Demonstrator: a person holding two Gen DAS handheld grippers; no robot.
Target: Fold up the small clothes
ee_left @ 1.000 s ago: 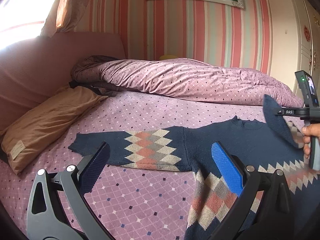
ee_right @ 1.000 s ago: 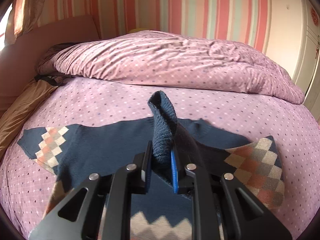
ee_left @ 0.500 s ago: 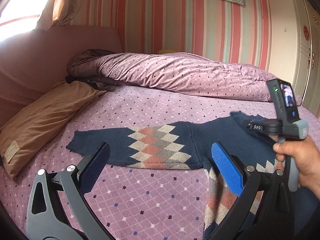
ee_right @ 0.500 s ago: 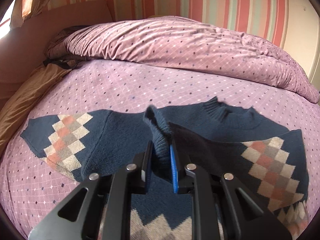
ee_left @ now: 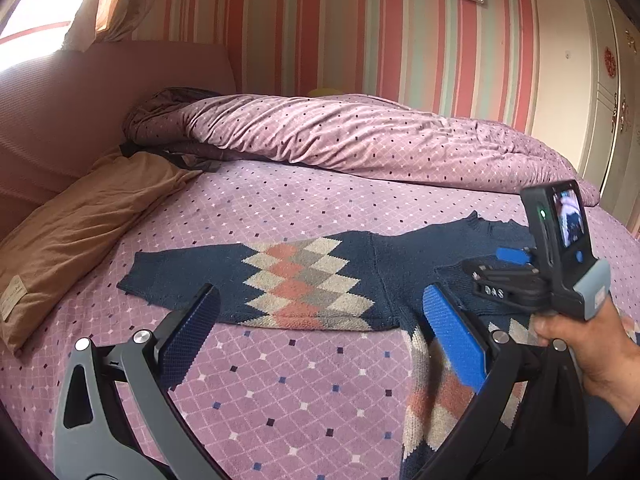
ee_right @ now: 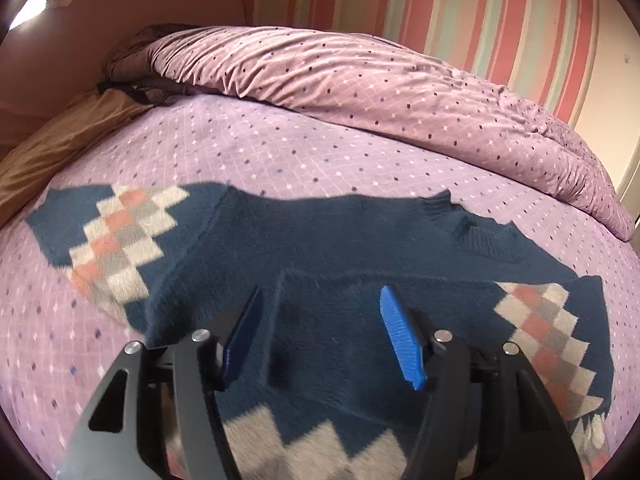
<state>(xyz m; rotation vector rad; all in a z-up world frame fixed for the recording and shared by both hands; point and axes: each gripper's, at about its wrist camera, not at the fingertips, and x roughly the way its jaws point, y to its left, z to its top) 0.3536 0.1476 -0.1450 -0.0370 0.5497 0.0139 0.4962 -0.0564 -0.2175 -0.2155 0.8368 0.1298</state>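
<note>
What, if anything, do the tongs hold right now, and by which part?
Nothing. The right tongs have just been opening, letting go of the folded-in sleeve, and stand open over the sweater. The left tongs are open and empty too.

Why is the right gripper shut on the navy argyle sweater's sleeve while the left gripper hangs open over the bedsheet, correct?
Not quite. The right gripper is open: the right wrist view shows its jaws, which have just been opening, standing apart with the navy argyle sweater's sleeve lying flat below them, released. The rest holds: the left gripper is open over the bedsheet.
</note>
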